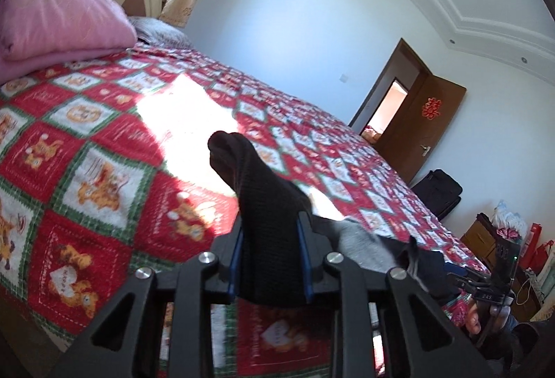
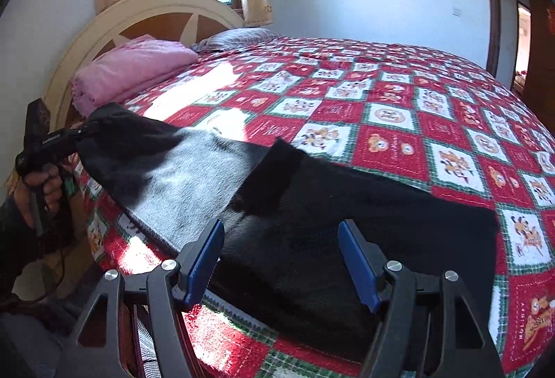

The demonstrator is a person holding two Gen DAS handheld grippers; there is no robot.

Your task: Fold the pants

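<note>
Black pants with a grey inner lining lie along the near edge of the bed. My left gripper is shut on one end of the pants and holds it lifted above the bedspread; it also shows in the right wrist view at the far left. My right gripper is open, its blue pads either side of the black fabric, just above it. It shows in the left wrist view at the lower right.
The bed has a red, white and green patterned quilt. A folded pink blanket and a grey pillow lie by the headboard. A brown door, a black bag and clutter stand beyond the bed.
</note>
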